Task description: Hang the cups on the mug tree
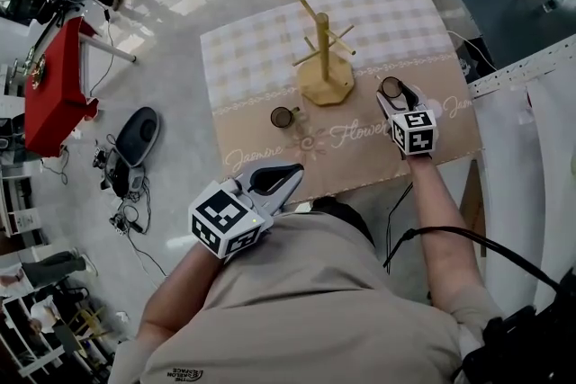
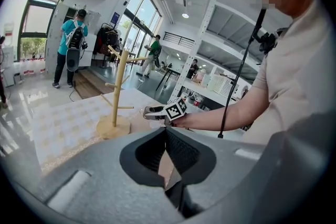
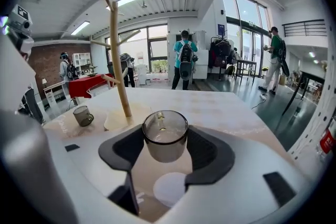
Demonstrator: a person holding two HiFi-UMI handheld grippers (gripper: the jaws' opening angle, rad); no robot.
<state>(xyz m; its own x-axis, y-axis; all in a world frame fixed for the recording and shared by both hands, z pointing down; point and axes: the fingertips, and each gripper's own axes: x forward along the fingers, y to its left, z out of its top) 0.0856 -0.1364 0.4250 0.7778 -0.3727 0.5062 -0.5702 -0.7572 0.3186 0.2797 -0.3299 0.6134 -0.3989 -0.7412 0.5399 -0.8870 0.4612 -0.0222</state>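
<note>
Our right gripper is clamped on a cup. The cup is smoky see-through glass, round and straight-sided. It sits squeezed between the two dark ribbed pads, with the jaws standing wide around it. We think it's hanging just clear of the cloth, but from these angles we wouldn't swear to it.

Ahead of that gripper and off to its left stands the tree. It's pale wood: a slim round post with thin pegs angled upward, on a flat base with cut corners.

Further left of the gripper, past the tree's base, the other cup sits upright on the cloth. It's the same tinted glass, with a small loop handle.

Our left gripper hangs at the near table edge, well apart from both cups. It's chunky grey moulded plastic, and its jaw tips are pressed together with nothing between them. The other cup is ahead of it, and the tree is beyond that to the right.

The cloth is a soft pale check on the side far from the grippers. Right in front of them it's a plain tan band with curly white script.
</note>
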